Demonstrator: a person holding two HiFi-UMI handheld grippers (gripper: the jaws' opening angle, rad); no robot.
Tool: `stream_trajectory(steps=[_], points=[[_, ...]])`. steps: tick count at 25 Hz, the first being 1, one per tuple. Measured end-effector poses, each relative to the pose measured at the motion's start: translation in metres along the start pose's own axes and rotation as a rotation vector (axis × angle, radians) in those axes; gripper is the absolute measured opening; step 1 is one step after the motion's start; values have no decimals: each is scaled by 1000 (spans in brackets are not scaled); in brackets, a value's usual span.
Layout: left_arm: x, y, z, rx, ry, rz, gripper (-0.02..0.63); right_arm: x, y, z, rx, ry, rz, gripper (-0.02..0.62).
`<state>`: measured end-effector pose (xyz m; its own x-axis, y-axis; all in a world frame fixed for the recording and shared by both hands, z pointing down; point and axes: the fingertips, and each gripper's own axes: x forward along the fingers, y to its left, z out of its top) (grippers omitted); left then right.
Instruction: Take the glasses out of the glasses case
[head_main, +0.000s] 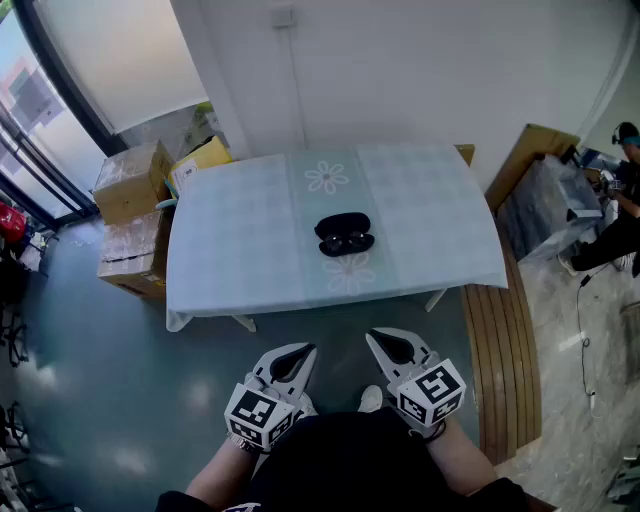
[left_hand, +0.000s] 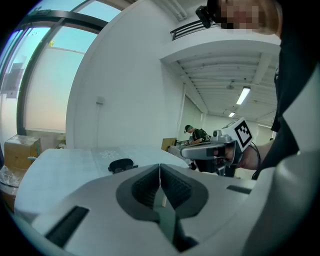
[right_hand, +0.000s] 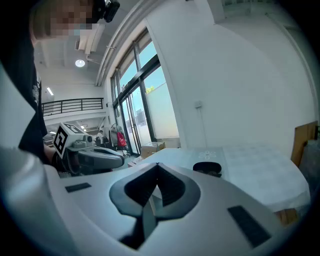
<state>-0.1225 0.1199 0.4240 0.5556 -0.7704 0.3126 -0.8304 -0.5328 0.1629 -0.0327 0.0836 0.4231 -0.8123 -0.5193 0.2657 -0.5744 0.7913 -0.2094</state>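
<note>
A black glasses case (head_main: 344, 235) lies open near the middle of the table (head_main: 240, 250), with dark glasses resting in its near half. The case also shows small and far off in the left gripper view (left_hand: 121, 164) and the right gripper view (right_hand: 207, 167). My left gripper (head_main: 301, 352) and right gripper (head_main: 377, 340) hang side by side close to my body, below the table's front edge and well short of the case. Each has its jaws pressed together with nothing between them (left_hand: 160, 171) (right_hand: 157, 171).
Cardboard boxes (head_main: 132, 180) are stacked on the floor left of the table. A slatted wooden bench (head_main: 505, 350) runs along its right side. A person (head_main: 622, 200) sits at the far right. A white wall stands just behind the table.
</note>
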Motion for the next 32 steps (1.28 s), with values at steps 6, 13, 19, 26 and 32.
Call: stream_trajectory(steps=[6, 13, 19, 26, 32], points=[[3, -2, 0, 3, 1, -1, 29, -2, -3, 0, 2, -3, 1, 23], [7, -7, -3, 1, 13, 9, 29, -6, -8, 2, -28, -23, 22, 23], [16, -15, -4, -7, 17, 27, 29, -8, -19, 5, -57, -27, 50, 23], [28, -29, -3, -17, 10, 59, 29, -15, -33, 9, -85, -28, 91, 23], [45, -44, -6, -24, 8, 82, 29, -22, -49, 9, -88, -27, 124, 23]])
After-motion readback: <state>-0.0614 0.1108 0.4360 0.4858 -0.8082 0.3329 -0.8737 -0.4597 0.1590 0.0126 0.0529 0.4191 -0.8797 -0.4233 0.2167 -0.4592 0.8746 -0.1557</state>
